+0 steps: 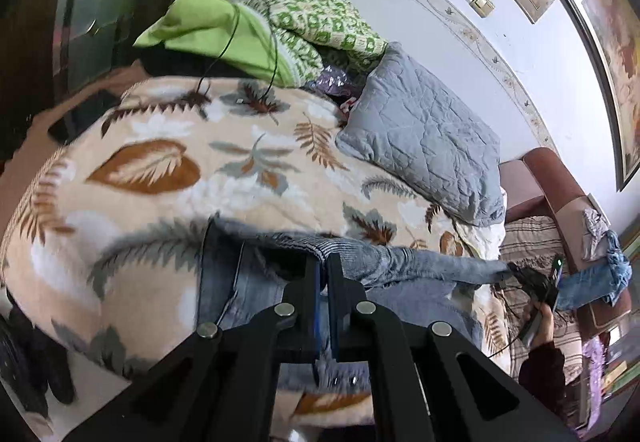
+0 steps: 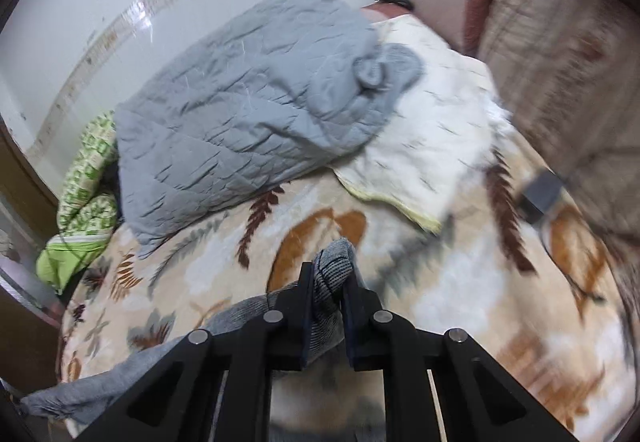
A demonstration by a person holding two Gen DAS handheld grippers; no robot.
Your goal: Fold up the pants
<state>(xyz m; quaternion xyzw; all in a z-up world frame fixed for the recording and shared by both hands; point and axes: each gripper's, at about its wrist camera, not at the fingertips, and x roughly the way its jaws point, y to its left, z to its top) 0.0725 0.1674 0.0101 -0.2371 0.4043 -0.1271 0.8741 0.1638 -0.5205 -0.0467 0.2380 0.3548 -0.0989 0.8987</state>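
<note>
Leaf-print blanket [image 1: 160,170] underlies both tools, left [image 1: 324,262] and right [image 2: 329,282], each clenched on pants [image 1: 400,258].

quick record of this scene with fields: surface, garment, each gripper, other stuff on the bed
surface: bed with leaf-print blanket
garment: grey-blue pants stretched across the blanket between the two grippers
left gripper: shut on pants
right gripper: shut on pants, a bunched end of the fabric sticking up between its fingers
other: grey quilted pillow, green patterned bedding
</note>
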